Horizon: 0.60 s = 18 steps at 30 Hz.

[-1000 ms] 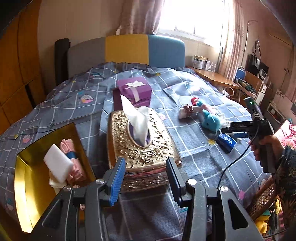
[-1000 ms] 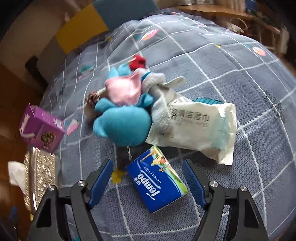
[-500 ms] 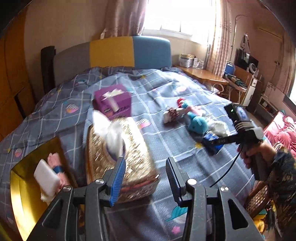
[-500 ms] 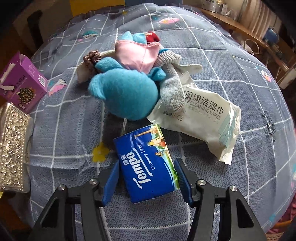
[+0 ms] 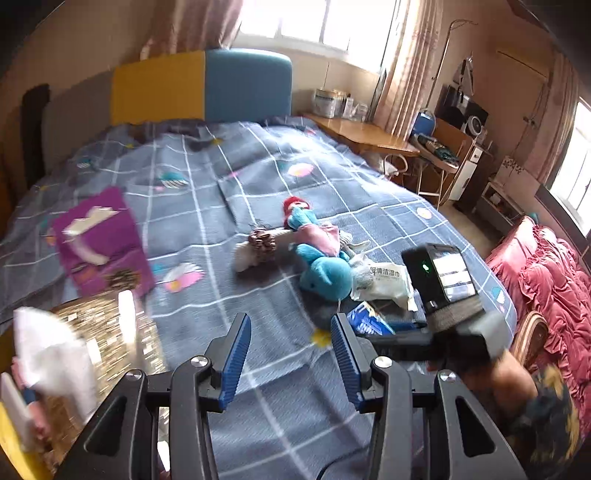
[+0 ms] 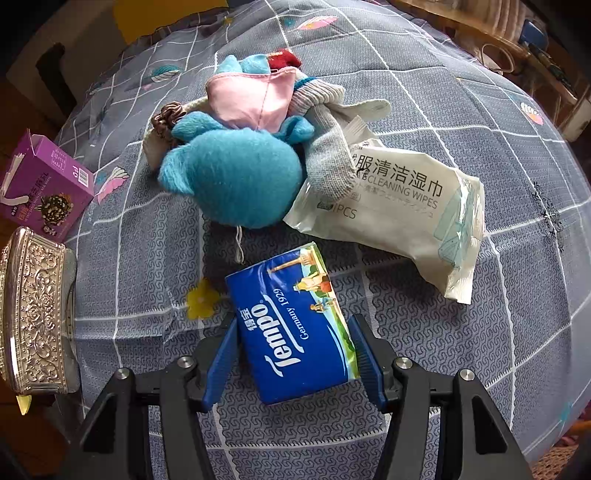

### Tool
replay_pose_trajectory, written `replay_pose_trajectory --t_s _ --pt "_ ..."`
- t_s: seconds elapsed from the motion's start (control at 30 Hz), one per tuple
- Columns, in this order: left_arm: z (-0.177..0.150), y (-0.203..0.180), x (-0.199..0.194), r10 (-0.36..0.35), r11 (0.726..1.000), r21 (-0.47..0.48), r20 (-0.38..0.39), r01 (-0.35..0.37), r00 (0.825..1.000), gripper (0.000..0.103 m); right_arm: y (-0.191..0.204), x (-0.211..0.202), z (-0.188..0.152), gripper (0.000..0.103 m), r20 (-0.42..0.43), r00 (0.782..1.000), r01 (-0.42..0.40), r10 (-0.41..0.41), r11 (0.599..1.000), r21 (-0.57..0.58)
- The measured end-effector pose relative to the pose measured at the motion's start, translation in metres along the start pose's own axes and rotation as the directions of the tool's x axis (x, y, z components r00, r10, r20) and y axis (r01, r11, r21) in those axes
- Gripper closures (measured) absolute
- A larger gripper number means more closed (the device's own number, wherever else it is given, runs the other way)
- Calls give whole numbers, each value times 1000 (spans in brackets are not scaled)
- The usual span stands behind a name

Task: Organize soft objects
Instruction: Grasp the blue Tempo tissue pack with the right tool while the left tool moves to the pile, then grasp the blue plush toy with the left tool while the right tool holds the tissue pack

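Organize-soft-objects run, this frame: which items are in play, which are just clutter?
In play:
- Tempo tissue pack, between the right gripper pads
- blue plush toy
- grey sock
- wet wipes pack
- left gripper, open, nothing in it

Clutter:
- purple box
- ornate tissue box
- desk

Window glare, blurred left edge

The left gripper hovers empty above the bedspread, jaws apart. Far right, a blue plush toy lies beside a wipes pack; a purple box sits left.
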State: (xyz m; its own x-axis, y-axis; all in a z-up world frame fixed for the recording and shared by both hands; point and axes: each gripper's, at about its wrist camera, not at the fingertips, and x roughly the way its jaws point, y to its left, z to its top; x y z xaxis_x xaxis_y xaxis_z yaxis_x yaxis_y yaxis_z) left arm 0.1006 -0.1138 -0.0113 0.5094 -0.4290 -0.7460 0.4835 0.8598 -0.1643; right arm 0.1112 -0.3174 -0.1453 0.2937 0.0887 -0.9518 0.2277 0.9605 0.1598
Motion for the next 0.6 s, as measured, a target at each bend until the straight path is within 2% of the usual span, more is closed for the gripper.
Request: replay_pose_trajectory --t_s 0.2,0.37,0.6 --pt "18 -7 63 -82 995 -60 -93 77 992 58 0 3 5 43 -5 1000 -12 12 1000 15" --pt "32 -14 104 -130 989 -82 -138 120 982 44 -2 3 4 43 -3 1000 -17 17 1000 22" --pt "49 -22 151 -166 982 -120 -206 144 964 41 -3 3 3 43 -1 1000 -30 31 999 37"
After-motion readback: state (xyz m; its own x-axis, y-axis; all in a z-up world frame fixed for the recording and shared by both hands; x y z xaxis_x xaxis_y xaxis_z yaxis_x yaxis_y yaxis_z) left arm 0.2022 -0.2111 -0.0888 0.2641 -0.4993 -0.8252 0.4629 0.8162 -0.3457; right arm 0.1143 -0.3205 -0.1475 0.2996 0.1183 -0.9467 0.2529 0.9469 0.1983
